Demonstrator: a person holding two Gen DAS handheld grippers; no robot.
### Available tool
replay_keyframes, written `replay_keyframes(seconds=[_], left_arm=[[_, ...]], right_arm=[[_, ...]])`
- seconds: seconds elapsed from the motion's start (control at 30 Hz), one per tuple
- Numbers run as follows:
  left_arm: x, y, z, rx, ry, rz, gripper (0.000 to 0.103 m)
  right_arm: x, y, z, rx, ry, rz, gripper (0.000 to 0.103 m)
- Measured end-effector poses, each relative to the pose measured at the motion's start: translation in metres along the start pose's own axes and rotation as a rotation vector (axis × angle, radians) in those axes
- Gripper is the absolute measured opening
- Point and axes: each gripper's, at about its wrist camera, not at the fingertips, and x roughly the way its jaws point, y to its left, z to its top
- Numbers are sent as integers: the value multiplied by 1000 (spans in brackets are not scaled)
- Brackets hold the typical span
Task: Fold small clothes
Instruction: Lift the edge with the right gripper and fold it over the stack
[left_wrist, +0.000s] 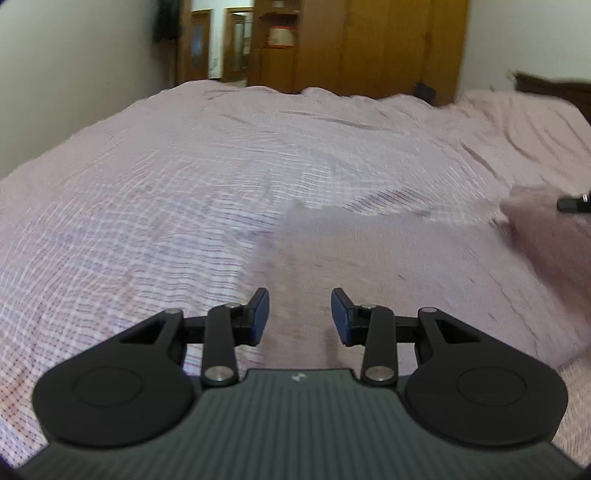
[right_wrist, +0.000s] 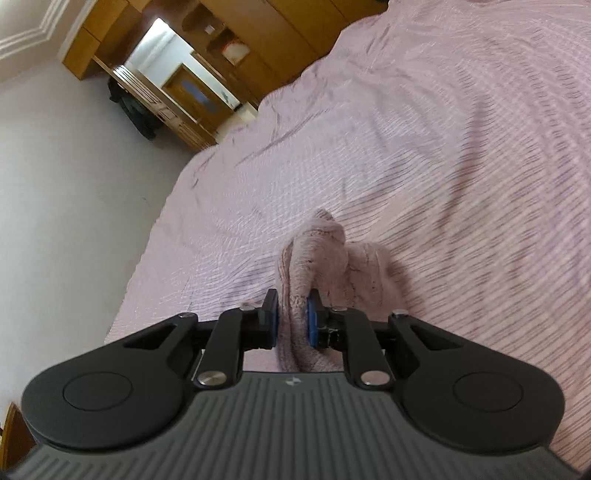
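Observation:
A small pink fuzzy garment (left_wrist: 388, 251) lies spread on the bed ahead of my left gripper (left_wrist: 300, 314), which is open and empty just above its near edge. At the right edge of the left wrist view, one part of the garment (left_wrist: 543, 229) is lifted, beside a dark gripper tip (left_wrist: 574, 204). In the right wrist view my right gripper (right_wrist: 291, 321) is shut on a bunched fold of the same pink garment (right_wrist: 325, 258), held above the bed.
The bed is covered by a pink checked sheet (left_wrist: 166, 206) with wrinkles. A white wall (right_wrist: 74, 177) runs along the bed's side. Wooden wardrobes (left_wrist: 369, 40) and a doorway (left_wrist: 207, 40) stand beyond the far end.

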Motion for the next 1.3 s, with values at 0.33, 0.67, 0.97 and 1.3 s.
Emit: replay_keyframes(seconds=[0.33, 0.67, 0.97, 1.3], left_arm=[[1, 31, 5, -148, 15, 6, 39], [-4, 49, -4, -167, 28, -4, 39], [-4, 77, -11, -205, 56, 1, 39], [-9, 82, -9, -219, 53, -2, 39]], right_arm=[[49, 113, -40, 57, 4, -159, 16], [94, 198, -108, -60, -45, -227, 16], [131, 238, -159, -118, -2, -241, 15], [149, 248, -175, -187, 9, -248, 16]])
